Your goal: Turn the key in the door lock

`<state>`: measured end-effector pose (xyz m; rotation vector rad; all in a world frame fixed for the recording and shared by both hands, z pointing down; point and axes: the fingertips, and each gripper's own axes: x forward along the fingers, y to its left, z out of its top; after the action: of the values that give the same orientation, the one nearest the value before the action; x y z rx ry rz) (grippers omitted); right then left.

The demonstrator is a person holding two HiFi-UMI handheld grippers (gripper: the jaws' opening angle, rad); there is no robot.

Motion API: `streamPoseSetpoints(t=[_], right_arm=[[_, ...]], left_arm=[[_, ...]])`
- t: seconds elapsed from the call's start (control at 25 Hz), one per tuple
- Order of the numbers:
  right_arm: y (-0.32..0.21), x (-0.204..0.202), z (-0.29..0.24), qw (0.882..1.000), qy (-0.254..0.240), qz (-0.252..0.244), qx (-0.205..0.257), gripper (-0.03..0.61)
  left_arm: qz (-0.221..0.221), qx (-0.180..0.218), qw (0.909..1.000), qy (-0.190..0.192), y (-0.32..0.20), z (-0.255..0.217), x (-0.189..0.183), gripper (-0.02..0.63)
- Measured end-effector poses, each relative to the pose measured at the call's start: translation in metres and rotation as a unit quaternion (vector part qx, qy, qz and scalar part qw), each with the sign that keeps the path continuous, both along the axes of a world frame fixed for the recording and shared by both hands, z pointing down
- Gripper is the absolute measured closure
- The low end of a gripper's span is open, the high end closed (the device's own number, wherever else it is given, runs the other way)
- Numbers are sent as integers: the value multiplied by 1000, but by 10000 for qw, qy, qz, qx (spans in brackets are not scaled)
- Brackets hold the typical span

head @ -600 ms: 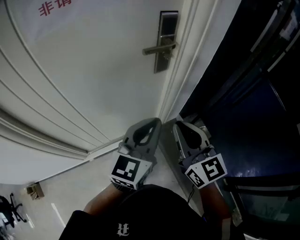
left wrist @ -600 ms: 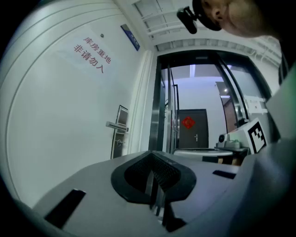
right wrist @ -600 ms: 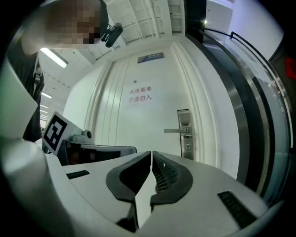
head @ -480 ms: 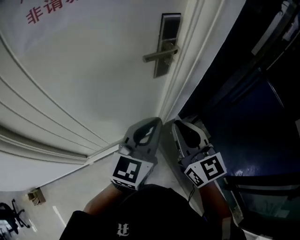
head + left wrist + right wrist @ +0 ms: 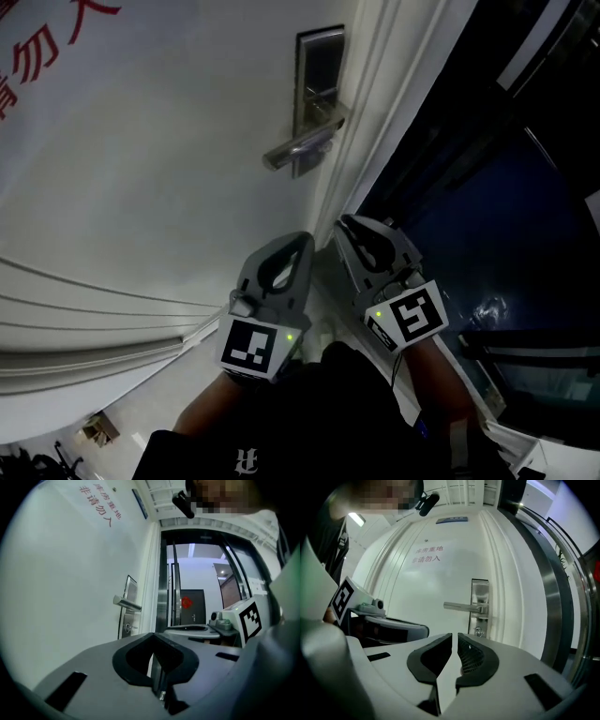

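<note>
The key (image 5: 477, 631) sits in the cylinder low on the lock plate (image 5: 480, 597), just under the lever handle (image 5: 461, 606), on the white door (image 5: 169, 169) close to its closing edge. The left gripper view shows it as a small metal stub poking out of the plate (image 5: 127, 627). It looks small, stiff and smooth, so it will probably be light but slippery. The bow is likely the only place to take it, pinched flat across its faces so the turn does not slip. Only a little of it stands proud, and the handle hangs right above it, so a gripper coming in has to stay under that lever. The moulded door frame (image 5: 370, 141) crowds the right of the plate, and beyond it is dark glazing (image 5: 487, 187). The freer room for an approach seems to be from the left, over the bare door panel. Both tools are held low and well short of the lock, side by side near the person's body. The left gripper (image 5: 298, 242) has its fingers (image 5: 136, 658) pressed together with nothing between them. The right gripper (image 5: 349, 225) has its fingers (image 5: 476, 656) closed to a thin slit, also empty. Neither touches the key, so the turn has not begun. Whichever takes it will need to spread its fingers first. The right one looks better lined up, since its own view faces the plate nearly square on.
</note>
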<state>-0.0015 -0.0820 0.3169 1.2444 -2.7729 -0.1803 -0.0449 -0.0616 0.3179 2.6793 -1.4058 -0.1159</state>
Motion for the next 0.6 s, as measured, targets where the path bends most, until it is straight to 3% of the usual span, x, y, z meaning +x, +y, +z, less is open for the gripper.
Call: streamPoseSetpoints(t=[0.2,0.32,0.4,0.52,0.6], right_arm=[[-43,1,4,9958,827,107,378,558],[-72,-2,5,9793,1734,170,1026,517],[-86,-6,8,9539,2506,230,1636,492],[-104,-12,14,8949,3622,430,2574,479],[-111,-15,17,8588,4089,505,3043,477]], left_arm=[[-234,-156,9996,-98,-22,6,-3,606],[-436,-126,9989,-116,-37,5,-5,606],[-584,-163,9981,-142,-45,5,-7,606],[-752,-186,9968,-178,-56,6,-8,606],[-833,-191,9962,-171,-60,6,-9,606]])
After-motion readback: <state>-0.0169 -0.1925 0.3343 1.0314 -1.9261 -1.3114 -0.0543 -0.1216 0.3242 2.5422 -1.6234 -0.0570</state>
